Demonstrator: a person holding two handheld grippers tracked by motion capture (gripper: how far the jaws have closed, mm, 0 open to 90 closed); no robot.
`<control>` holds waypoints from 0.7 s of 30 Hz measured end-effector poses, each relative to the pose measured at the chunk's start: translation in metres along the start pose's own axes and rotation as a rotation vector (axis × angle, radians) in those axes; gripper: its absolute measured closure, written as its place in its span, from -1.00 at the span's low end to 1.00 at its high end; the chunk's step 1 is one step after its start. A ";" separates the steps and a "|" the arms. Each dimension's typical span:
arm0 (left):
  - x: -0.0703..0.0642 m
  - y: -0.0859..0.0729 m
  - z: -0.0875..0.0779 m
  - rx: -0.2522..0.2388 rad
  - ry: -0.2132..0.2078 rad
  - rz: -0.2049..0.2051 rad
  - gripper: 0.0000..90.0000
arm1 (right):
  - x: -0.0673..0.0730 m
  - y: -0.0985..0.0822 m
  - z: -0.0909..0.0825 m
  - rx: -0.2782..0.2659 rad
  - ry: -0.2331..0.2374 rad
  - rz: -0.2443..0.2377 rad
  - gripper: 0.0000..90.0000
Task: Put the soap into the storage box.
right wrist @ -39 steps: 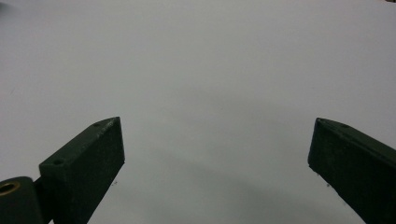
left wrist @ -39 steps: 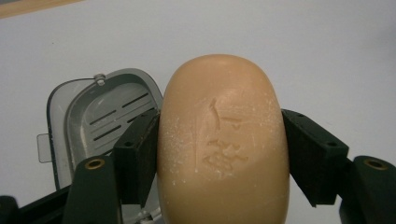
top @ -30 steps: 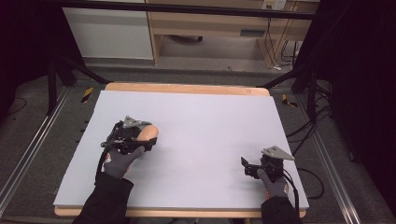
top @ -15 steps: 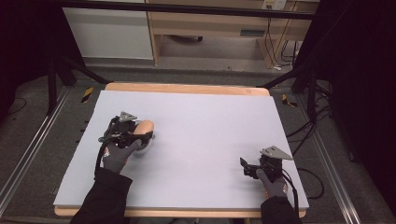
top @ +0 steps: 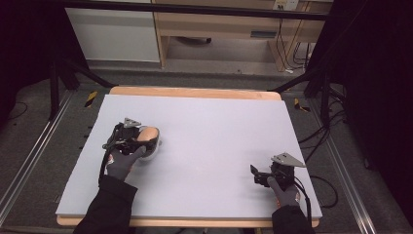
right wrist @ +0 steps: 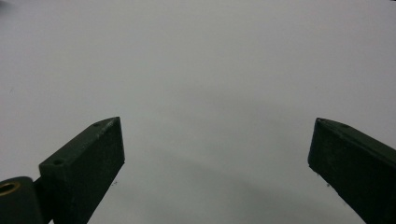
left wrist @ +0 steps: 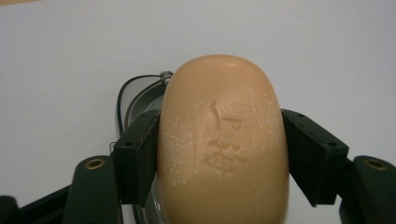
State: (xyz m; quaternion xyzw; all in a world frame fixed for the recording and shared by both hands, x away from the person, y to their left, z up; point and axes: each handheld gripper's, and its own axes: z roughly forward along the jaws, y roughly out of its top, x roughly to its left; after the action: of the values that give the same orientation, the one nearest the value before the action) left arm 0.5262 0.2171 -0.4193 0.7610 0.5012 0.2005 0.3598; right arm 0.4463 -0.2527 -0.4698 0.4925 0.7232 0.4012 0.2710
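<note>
A tan oval bar of soap (left wrist: 224, 144) with a stamped mark sits between the black jaws of my left gripper (left wrist: 219, 116), which is shut on its two long sides. Just beneath it lies a shiny dish (left wrist: 135, 98) with a dark rim, mostly hidden by the soap. In the high view the soap (top: 148, 133) and left gripper (top: 139, 139) are at the left of the pale sheet, over the dish (top: 153, 150). My right gripper (top: 255, 175) rests low near the front right, open (right wrist: 217, 123), with nothing between its jaws.
A pale grey sheet (top: 219, 126) covers the wooden table (top: 195, 92). Dark frame rails run along both sides, cables (top: 321, 185) trail off the right edge, and wooden furniture (top: 219, 29) stands beyond the far edge.
My left gripper has shifted slightly left and away with the soap still in it. The right gripper has barely moved.
</note>
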 end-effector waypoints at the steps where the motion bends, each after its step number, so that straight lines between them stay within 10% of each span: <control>1: 0.000 0.000 0.001 0.000 0.000 -0.002 -0.29 | 0.000 0.000 0.000 0.000 0.001 -0.002 -0.91; 21: 0.004 -0.006 0.009 0.028 0.007 -0.001 -0.29 | 0.000 0.000 0.000 0.002 0.001 -0.001 -0.91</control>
State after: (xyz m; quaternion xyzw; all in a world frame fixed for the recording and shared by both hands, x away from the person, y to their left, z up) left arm 0.5300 0.2185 -0.4302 0.7651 0.5056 0.1958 0.3474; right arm 0.4461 -0.2524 -0.4700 0.4921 0.7242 0.4005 0.2703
